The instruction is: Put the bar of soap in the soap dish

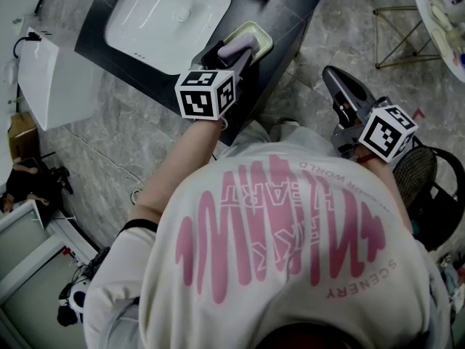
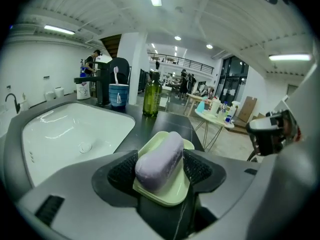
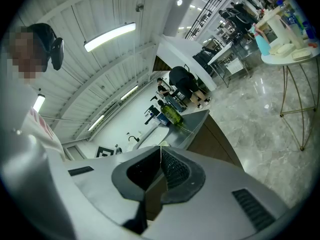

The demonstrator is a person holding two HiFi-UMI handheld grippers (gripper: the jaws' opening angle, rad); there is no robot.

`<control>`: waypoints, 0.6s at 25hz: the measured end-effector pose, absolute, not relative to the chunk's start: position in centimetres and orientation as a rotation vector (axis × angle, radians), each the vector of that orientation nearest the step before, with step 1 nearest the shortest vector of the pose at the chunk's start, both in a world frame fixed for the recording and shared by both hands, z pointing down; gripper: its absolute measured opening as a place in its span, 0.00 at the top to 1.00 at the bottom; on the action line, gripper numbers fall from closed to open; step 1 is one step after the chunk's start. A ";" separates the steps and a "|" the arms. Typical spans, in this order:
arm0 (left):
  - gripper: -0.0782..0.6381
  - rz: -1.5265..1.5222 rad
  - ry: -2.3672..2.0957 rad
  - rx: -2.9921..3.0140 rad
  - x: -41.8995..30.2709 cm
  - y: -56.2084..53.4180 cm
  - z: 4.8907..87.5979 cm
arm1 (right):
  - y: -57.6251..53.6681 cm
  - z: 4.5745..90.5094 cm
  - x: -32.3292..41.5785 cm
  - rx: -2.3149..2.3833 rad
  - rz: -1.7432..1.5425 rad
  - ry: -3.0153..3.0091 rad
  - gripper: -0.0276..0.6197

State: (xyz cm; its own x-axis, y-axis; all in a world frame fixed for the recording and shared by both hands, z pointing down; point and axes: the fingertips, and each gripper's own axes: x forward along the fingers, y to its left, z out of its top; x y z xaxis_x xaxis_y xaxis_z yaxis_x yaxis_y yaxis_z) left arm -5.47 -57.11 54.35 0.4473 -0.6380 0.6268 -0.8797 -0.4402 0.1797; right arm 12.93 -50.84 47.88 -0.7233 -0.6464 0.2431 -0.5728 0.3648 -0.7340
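- Pale purple oblong bar of soap (image 2: 160,160) lies in pale green rectangular plastic soap dish (image 2: 170,190) on dark countertop (image 2: 150,126).
- Left gripper (image 2: 160,170): jaws apart, black ribbed pads (image 2: 122,172) flank the soap.
- White ceramic basin (image 2: 65,134) at left; green glass bottle (image 2: 152,98) behind.

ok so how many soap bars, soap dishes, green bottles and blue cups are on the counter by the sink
bar of soap: 1
soap dish: 1
green bottle: 1
blue cup: 1
total: 4
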 end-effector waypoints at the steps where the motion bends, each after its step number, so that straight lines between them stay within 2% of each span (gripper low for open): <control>1: 0.51 0.691 -1.266 2.225 -5.4 -57.0 54.6 | -50.9 47.8 12.9 -1.130 -1.297 2.525 0.93; 15: 0.51 0.750 -1.270 2.237 -5.2 -56.9 54.9 | -51.4 47.2 13.0 -1.138 -1.277 2.540 0.93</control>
